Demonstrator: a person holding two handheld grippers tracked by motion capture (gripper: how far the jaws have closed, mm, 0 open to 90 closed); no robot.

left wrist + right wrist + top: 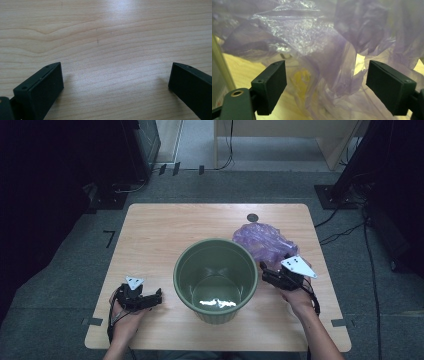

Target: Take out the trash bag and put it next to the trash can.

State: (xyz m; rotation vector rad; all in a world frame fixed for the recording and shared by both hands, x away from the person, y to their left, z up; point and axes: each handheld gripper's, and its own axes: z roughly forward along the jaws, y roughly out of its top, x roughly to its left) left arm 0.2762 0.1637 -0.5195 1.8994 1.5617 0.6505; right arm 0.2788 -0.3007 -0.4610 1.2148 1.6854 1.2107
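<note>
A crumpled purple plastic bag lies on the wooden table, to the right of and behind a green bucket. My right gripper sits at the bag's near edge, beside the bucket's right rim. In the right gripper view the jaws stand wide apart with folds of the bag between them, and neither pad presses on the plastic. My left gripper rests low over the table left of the bucket; its jaws are spread wide over bare wood with nothing between them.
The bucket stands upright in the middle of the table and looks empty. A small dark round disc is set into the table near the far edge. Cables and dark equipment stands lie on the floor beyond the table.
</note>
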